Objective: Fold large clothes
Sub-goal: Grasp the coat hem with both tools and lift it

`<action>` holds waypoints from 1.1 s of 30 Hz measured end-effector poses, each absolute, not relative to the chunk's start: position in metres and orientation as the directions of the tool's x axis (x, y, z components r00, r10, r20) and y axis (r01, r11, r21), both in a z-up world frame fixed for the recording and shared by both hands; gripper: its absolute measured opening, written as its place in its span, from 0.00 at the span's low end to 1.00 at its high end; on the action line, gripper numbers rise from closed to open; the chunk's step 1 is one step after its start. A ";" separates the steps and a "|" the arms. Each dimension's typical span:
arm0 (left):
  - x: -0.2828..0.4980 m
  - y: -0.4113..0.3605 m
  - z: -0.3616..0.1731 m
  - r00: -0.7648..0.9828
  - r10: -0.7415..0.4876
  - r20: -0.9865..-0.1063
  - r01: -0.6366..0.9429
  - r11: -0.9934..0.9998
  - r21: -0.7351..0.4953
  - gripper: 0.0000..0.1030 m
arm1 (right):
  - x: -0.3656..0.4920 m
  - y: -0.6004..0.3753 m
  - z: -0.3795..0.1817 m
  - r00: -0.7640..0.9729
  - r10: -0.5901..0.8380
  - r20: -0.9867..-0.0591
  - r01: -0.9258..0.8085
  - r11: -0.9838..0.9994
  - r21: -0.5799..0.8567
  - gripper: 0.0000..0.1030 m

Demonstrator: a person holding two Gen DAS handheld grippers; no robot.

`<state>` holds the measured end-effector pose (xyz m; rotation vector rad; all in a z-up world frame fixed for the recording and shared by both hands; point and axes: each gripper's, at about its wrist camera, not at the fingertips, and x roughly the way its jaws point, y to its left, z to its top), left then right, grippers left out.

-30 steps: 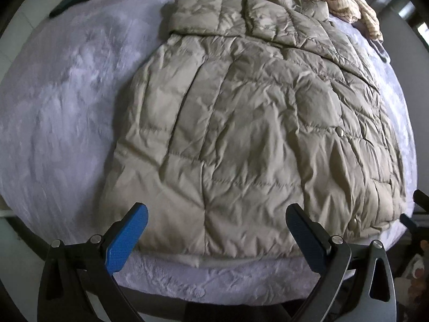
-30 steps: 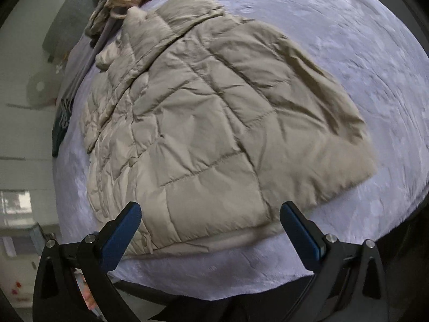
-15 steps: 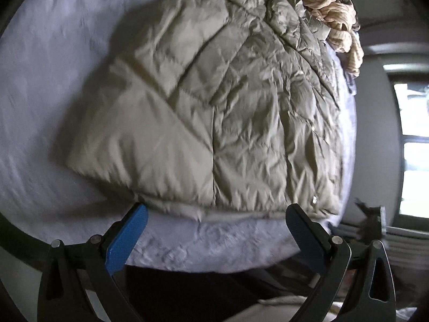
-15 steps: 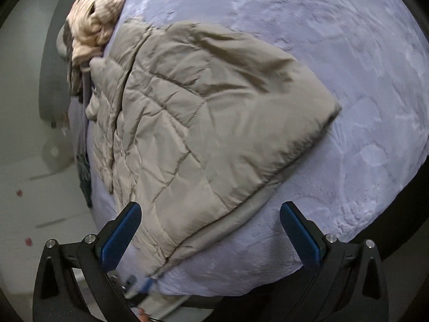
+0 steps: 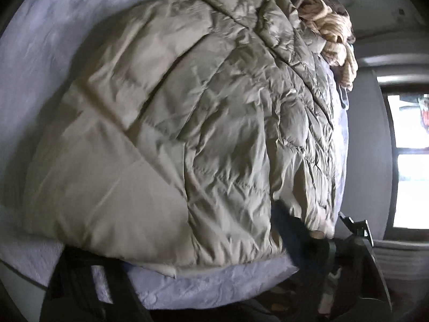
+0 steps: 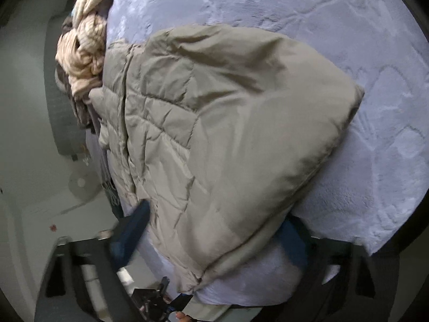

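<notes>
Both wrist views close, sharing jacket [image 5: 174, 134] hem.

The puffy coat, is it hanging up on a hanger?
No, the puffy coat lies spread flat on the pale purple blanket.

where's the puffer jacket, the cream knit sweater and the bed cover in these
puffer jacket [image 5: 203, 134], left wrist view, on its quilted middle panel
cream knit sweater [image 6: 85, 59], right wrist view, on the bunched knit at the far end
bed cover [image 6: 308, 8], right wrist view, on a bare pale stretch beyond the jacket
</notes>
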<state>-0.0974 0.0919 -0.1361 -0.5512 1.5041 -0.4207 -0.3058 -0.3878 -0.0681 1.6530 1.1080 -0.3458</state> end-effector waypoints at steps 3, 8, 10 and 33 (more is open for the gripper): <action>-0.092 0.091 -0.136 0.025 -0.562 -0.827 -0.040 0.826 -0.562 0.19 | -0.311 -0.390 -0.075 0.522 0.490 -0.698 0.811 -0.030 0.585 0.39; -0.090 0.104 -0.112 0.096 -0.572 -0.814 -0.002 0.818 -0.575 0.14 | -0.308 -0.389 -0.063 0.513 0.477 -0.714 0.806 0.018 0.591 0.08; -0.088 0.105 -0.100 0.121 -0.576 -0.808 0.024 0.816 -0.578 0.14 | -0.301 -0.389 -0.054 0.499 0.470 -0.728 0.797 0.080 0.598 0.07; 0.053 0.047 0.046 0.468 -0.467 -0.750 0.176 0.881 -0.439 0.14 | -0.081 -0.434 0.101 0.520 0.380 -0.765 0.410 0.675 0.614 0.06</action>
